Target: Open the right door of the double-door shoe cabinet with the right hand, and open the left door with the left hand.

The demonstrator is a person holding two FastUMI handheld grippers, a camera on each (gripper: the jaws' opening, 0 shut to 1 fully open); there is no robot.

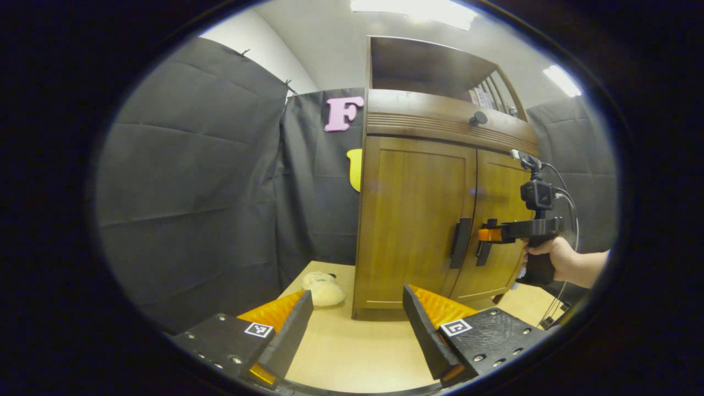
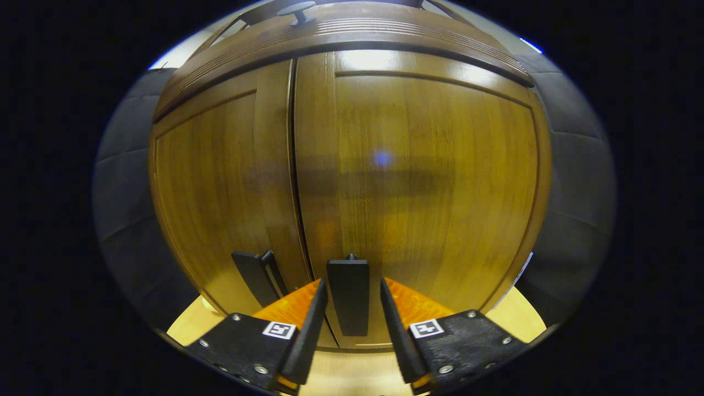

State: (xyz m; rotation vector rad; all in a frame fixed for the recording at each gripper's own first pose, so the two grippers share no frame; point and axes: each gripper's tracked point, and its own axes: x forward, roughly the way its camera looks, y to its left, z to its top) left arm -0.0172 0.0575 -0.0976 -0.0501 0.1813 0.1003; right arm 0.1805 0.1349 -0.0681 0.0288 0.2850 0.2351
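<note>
The wooden shoe cabinet (image 1: 418,181) stands on the table with both doors closed. In the left gripper view its left door (image 1: 412,220) and right door (image 1: 503,203) each carry a dark vertical handle: the left handle (image 1: 461,242) and the right handle (image 1: 484,252). My left gripper (image 1: 357,316) is open, well short of the cabinet, with nothing between its fingers. Held by a hand (image 1: 558,258), my right gripper (image 1: 488,235) reaches the right handle. In the right gripper view the right handle (image 2: 348,297) stands between the spread fingers of my right gripper (image 2: 352,311), with small gaps either side. The left handle (image 2: 254,278) is just beside it.
A cream plush toy (image 1: 324,289) lies on the light table (image 1: 352,352) at the cabinet's left front corner. Above the doors is a drawer front with a round knob (image 1: 477,117), and an open shelf on top. Black cloth walls surround the booth.
</note>
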